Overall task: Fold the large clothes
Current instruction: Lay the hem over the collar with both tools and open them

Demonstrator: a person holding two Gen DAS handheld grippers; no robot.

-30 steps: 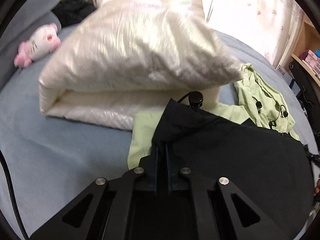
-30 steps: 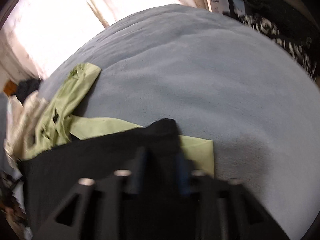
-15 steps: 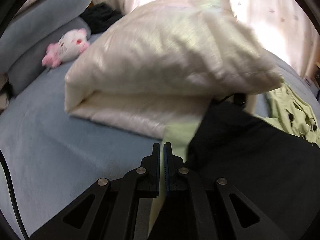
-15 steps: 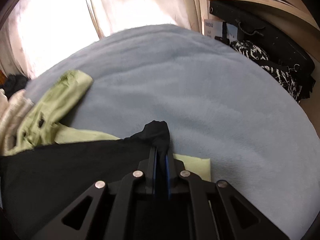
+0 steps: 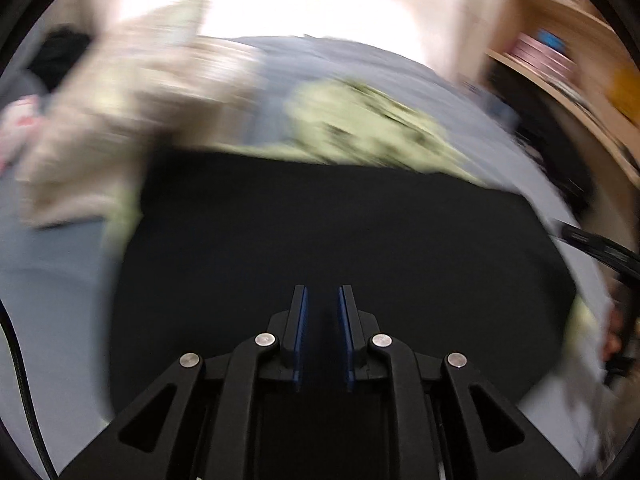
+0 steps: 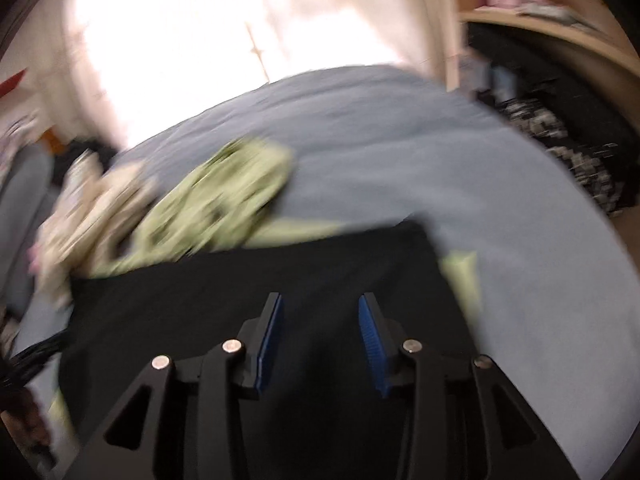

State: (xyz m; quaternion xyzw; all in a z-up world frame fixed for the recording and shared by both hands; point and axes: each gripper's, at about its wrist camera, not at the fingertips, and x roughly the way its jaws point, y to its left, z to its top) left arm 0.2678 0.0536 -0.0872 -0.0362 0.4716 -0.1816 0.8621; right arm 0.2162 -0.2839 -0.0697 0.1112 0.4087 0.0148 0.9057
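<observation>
Left claw (image 5: 322,300) is open just a crack, blue pads (image 5: 301,332) apart with nothing between them, hanging over the black garment (image 5: 328,232). That garment lies spread flat on the blue-grey bed (image 5: 48,304), on top of a light green garment (image 5: 360,120) that sticks out past its far edge. Right claw (image 6: 320,308) is released too and gapes noticeably wider, also empty, over the same black cloth

Only the left view has the cream pillow (image 5: 120,120) off to the left with a pink and white blob at the frame edge, too smeared to name. The right view gets the bright curtain (image 6: 240,40), the wooden shelf (image 6: 560,28) and a dark speckled heap (image 6: 580,148) beside the bed

Both views are badly motion blurred, so folds and seams on the black garment can't be made out, and its near edge is hidden behind the claw bodies
</observation>
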